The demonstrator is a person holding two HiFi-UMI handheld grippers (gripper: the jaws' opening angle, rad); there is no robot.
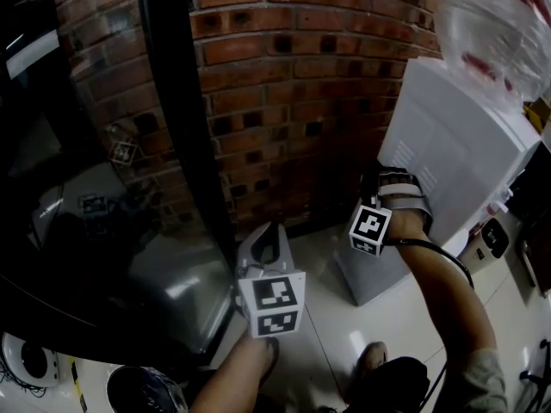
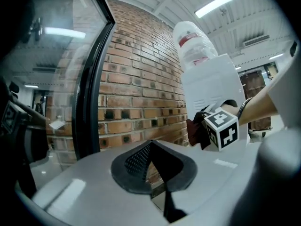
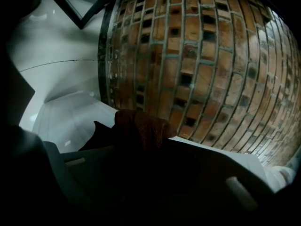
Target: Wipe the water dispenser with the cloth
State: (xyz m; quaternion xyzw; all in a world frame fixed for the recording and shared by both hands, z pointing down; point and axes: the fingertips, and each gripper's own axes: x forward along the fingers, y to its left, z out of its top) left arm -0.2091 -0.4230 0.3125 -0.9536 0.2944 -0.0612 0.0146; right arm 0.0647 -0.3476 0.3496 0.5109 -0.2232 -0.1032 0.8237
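Note:
The white water dispenser [image 1: 456, 144] stands at the right against the brick wall, with a clear bottle [image 1: 499, 15] on top. My right gripper [image 1: 379, 186] is shut on a dark red cloth [image 1: 368, 179] and holds it against the dispenser's side panel, partway down. In the right gripper view the bunched cloth [image 3: 141, 128] sticks out past the jaws, with the white panel [image 3: 61, 117] to its left. My left gripper [image 1: 269, 231] hangs lower and further left, away from the dispenser. Its jaws are shut with nothing in them [image 2: 150, 147]. From there I see the cloth [image 2: 195, 132] and the dispenser [image 2: 211, 84].
A brick wall [image 1: 293, 101] runs behind. A black door frame [image 1: 185, 119] with dark glass [image 1: 77, 196] fills the left. Pale floor tiles [image 1: 327, 317] lie below. Small devices [image 1: 491, 239] sit on the floor right of the dispenser. The person's feet [image 1: 379, 360] are near its base.

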